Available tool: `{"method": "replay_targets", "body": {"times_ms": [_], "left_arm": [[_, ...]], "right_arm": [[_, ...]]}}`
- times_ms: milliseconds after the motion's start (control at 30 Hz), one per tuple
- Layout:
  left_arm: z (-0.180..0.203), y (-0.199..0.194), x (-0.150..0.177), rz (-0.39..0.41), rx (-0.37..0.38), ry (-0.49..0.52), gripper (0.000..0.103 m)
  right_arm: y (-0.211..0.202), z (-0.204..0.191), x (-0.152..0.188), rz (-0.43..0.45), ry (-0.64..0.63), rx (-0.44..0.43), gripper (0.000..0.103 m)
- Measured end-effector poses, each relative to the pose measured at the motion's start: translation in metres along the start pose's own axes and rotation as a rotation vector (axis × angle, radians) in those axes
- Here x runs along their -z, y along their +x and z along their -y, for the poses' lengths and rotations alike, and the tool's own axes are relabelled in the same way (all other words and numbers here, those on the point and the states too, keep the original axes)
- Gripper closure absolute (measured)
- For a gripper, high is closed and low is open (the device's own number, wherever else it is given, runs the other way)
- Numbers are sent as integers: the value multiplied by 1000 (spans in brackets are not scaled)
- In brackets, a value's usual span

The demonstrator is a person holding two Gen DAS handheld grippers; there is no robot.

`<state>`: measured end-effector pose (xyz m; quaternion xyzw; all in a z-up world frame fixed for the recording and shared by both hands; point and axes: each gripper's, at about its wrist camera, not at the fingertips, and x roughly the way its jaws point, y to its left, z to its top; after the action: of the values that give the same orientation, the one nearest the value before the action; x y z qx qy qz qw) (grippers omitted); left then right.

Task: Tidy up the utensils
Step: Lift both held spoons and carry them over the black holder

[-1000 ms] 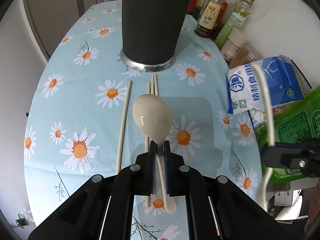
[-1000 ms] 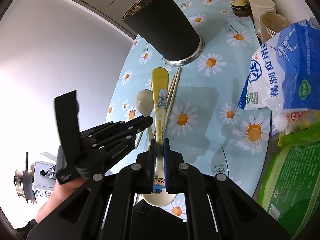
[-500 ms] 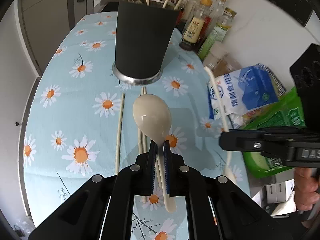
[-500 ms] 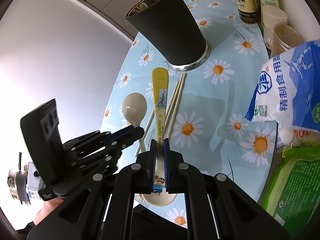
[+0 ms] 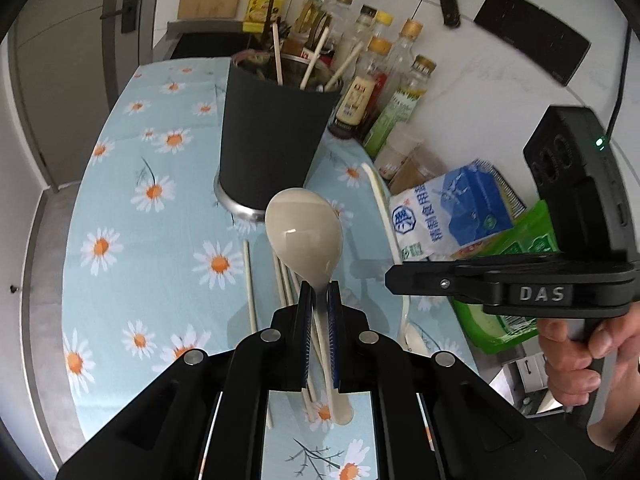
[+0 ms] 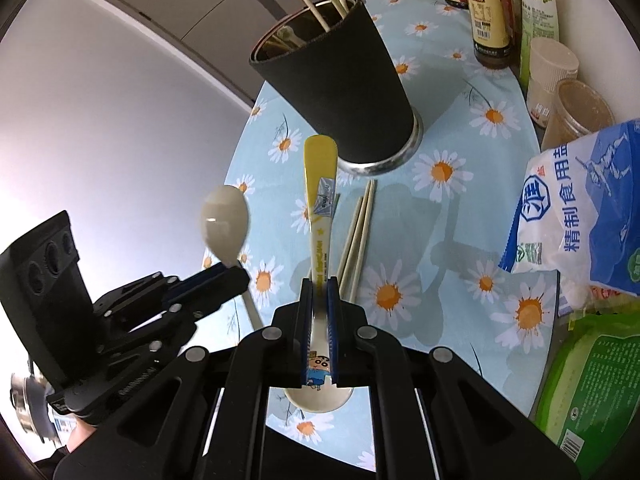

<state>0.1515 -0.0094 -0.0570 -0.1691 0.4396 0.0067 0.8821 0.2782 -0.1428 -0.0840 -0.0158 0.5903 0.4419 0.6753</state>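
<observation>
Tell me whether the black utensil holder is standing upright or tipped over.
Upright. The black utensil holder stands on its metal base on the daisy tablecloth, mouth up, with chopsticks poking out the top.

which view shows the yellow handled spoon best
The right wrist view: the yellow handled spoon runs up the middle, handle tip toward the black holder, printed bowl below the right tool. The left wrist view shows only its pale edge, partly behind that tool.
</observation>
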Motion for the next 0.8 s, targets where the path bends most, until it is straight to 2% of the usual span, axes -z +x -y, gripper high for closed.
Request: {"method": "replay_targets", "body": {"times_ms": [500,800], "left_arm": [[-25,-27,-47,95,97,75,97],[-32,-35,-80,137,128,130,97]], "right_arm": [[-7,-28,-31,114,-9,51,95],[-23,-36,-55,239,-16,58,95]]}}
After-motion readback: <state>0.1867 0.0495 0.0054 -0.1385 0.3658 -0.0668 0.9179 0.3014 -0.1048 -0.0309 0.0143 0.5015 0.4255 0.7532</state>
